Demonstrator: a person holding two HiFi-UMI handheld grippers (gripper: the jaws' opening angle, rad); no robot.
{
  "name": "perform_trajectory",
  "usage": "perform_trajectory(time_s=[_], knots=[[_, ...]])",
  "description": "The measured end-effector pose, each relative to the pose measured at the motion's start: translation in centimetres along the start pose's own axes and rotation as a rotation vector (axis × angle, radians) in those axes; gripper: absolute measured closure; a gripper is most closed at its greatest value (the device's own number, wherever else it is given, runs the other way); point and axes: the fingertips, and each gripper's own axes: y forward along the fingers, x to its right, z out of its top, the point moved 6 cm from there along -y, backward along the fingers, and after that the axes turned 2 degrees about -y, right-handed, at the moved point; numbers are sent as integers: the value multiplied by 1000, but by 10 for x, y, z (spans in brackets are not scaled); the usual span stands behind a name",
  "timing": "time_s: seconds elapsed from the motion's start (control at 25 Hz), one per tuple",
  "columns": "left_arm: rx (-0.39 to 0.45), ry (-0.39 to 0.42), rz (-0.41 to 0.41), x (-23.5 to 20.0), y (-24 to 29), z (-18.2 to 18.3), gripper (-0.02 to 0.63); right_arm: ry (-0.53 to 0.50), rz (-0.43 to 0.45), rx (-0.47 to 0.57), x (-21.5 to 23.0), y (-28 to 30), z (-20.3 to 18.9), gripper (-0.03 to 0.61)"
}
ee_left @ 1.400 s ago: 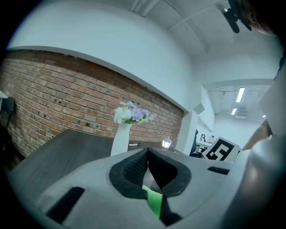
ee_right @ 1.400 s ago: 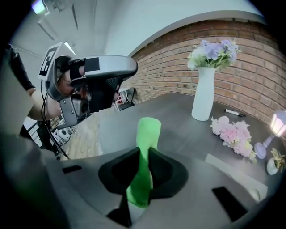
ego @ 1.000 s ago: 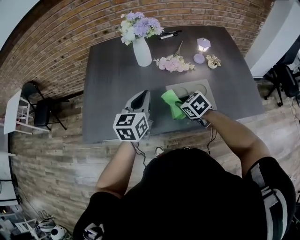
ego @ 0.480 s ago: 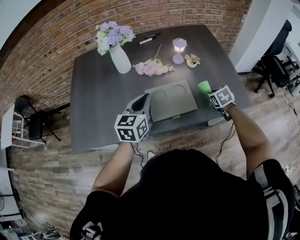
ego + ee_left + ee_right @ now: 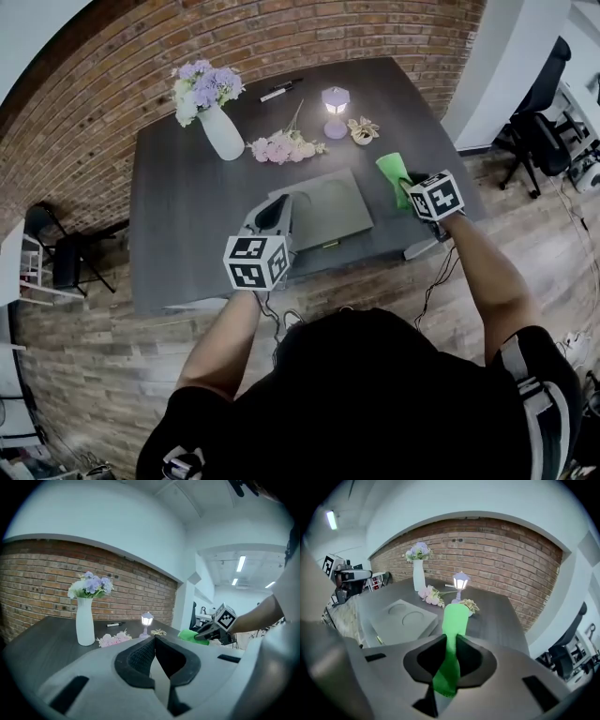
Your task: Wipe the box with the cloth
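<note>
The wide dark rectangular table (image 5: 178, 225) sets your limits. Its near edge runs just below the box and its right edge lies close under your right hand, so a sweep that overshoots either way leaves the top. The table's left half holds nothing, and that is your free room.

Near the front edge lies the flat grey box with two round recesses in its lid (image 5: 326, 208). I judge you to be at the approach step: the cloth is in hand but off the box, and no part of it touches the lid.

Behind the box stand the tall white vase of lilac flowers (image 5: 221, 139), the loose sprig of pink blossoms (image 5: 284, 148) and the small lilac lantern lamp (image 5: 335, 101). The sprig lies nearest the box's far side, so strokes pushed away from you need an early stop.

The bright green cloth (image 5: 392, 172) is to the right of the box, apart from it. It is pinched in the right gripper (image 5: 409, 186), whose jaws are clamped on it with a flap standing out ahead.

The left gripper (image 5: 279, 202) sits over the box's left edge, jaws closed on nothing. Whether it presses the box I cannot tell.

Next, you need to bring the cloth left and down, flat onto the lid, then draw it across while the left gripper steadies the box.
</note>
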Motion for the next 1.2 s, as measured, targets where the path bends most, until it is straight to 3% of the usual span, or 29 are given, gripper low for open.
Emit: perform_trajectory(time_s=[0.2, 0.36, 0.56, 0.84, 1.0, 1.2], knots=[[86, -73, 107, -7, -13, 23, 604, -18, 37, 144, -14, -7, 48, 520], [120, -64, 153, -1, -28, 31, 604, -53, 84, 276, -51, -20, 82, 522], [133, -38, 156, 7, -38, 46, 604, -76, 66, 433, -85, -53, 119, 522], [176, -20, 69, 20, -57, 64, 604, 2, -62, 544, -102, -97, 125, 522], [119, -13, 68, 25, -98, 44, 604, 72, -60, 542, -131, -114, 110, 522], [112, -31, 68, 18, -116, 21, 604, 27, -104, 541, -160, -126, 98, 522]])
